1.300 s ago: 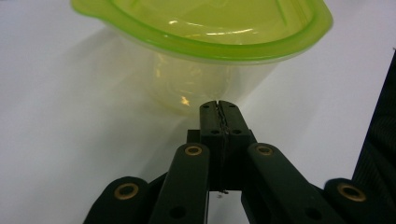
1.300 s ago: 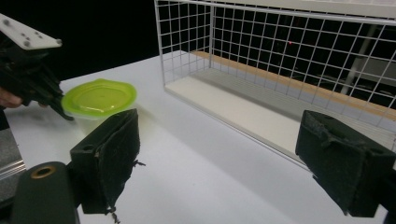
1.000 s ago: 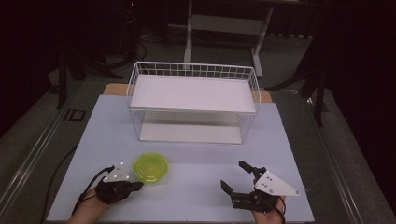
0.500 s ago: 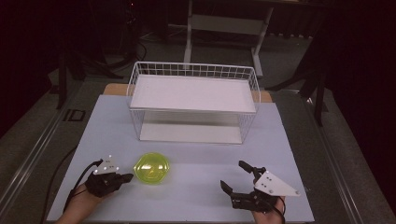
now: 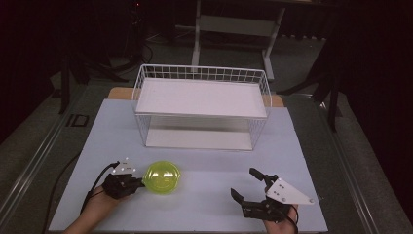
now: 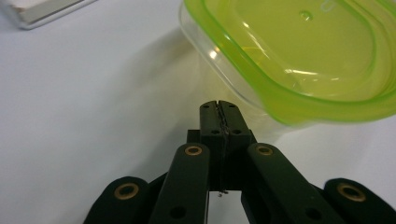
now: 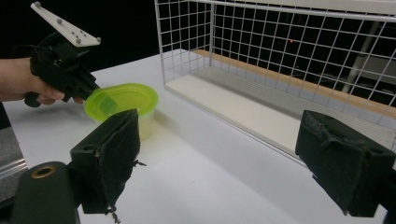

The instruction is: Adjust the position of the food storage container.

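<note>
Left claw [image 6: 218, 106] had its two black jaws pressed flat together with nothing between them, tips resting low over the white table [image 5: 204, 204]. Just past those tips sat the green-lidded tub [image 6: 299, 60], its clear wall and bright lid rim right in front of the claw and a little to one side; whether the tips touched the wall could not be told from the left gripper view. From above, the left claw [image 5: 138, 184] lay at the tub's [image 5: 162, 176] left edge, held by a hand [image 5: 95, 212] coming up from the near side of the table, with a cable trailing behind it. In the right gripper view the same claw [image 7: 91, 88] met the tub [image 7: 122, 103] at its lid rim.

Farther across the table, well apart from the tub, the right claw [image 5: 246, 184] stood with its jaws spread wide and empty, one padded finger [image 7: 109, 154] on each side of that view. Beyond both claws, toward the far side of the table, stood a white wire basket rack [image 5: 202, 80] with a flat white shelf [image 5: 202, 97] inside it, well clear of the tub and of either claw.
</note>
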Tool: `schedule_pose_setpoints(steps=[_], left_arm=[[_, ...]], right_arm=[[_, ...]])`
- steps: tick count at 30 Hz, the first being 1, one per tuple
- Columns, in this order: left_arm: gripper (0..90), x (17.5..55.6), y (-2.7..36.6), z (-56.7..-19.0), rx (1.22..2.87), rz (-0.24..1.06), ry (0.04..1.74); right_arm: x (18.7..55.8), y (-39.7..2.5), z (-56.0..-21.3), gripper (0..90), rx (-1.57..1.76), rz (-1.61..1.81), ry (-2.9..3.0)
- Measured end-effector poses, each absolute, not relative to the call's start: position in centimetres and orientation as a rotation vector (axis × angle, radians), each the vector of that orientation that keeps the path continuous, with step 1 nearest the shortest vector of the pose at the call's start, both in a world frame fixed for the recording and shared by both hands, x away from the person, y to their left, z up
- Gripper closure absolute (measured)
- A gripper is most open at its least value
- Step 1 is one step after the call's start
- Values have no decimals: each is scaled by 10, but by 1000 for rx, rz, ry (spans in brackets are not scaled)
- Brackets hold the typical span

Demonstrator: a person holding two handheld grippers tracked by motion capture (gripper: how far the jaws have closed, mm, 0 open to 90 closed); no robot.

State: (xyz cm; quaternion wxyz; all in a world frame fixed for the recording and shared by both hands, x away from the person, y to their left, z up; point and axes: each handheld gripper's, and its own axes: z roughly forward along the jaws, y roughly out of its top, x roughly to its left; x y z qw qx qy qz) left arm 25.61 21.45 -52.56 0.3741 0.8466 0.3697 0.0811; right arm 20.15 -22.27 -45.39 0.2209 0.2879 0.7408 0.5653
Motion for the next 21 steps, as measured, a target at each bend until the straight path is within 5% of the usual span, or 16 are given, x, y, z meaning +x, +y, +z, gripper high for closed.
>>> schedule_pose_setpoints(steps=[21], left_arm=[[900,269,147,-530,2200,90,827]], right_arm=[[200,-224,-453,139,793,1553,2054]])
